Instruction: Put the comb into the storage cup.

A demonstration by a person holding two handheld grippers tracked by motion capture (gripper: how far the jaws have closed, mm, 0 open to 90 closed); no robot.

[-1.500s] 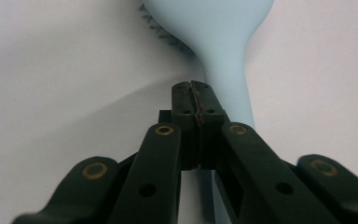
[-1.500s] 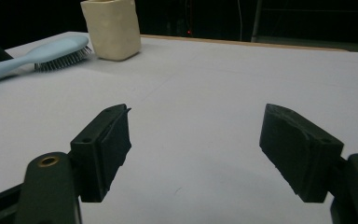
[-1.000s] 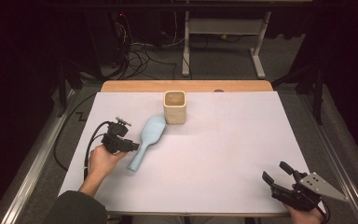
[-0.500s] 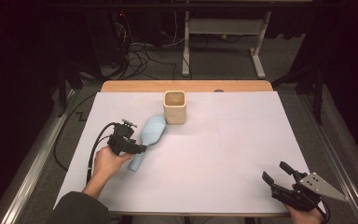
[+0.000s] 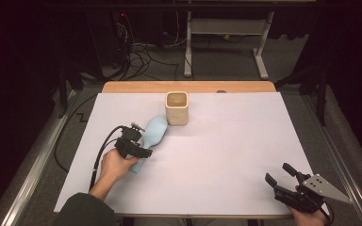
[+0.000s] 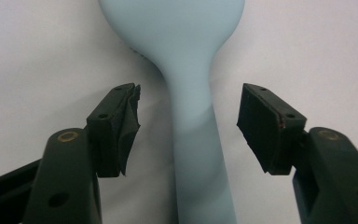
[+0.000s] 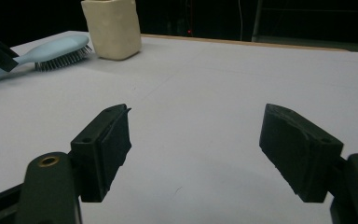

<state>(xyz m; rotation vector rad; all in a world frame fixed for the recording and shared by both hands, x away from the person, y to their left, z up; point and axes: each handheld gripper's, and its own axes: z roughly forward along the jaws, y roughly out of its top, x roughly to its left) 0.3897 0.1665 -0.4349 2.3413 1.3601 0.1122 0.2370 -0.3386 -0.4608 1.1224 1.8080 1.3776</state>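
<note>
The left gripper, jaws just opening, straddles the hairbrush handle untouched; the right gripper gapes empty near the table's front right corner.

1. We see a pale blue plastic hairbrush of one plain colour with no pattern; in the right gripper view its bristles look grey.
2. We see a cream, square-mouthed cup, matte and unpatterned.
3. The desk wears a plain white cover, and a strip of light brown wood shows along its far edge.
4. The left gripper is black all over, with a black cable.
5. The right gripper is black too, topped by a grey three-cornered plate.
6. In both gripper views we see small brass-coloured rivets on the black jaws.
7. The floor beyond is dark grey.
</note>
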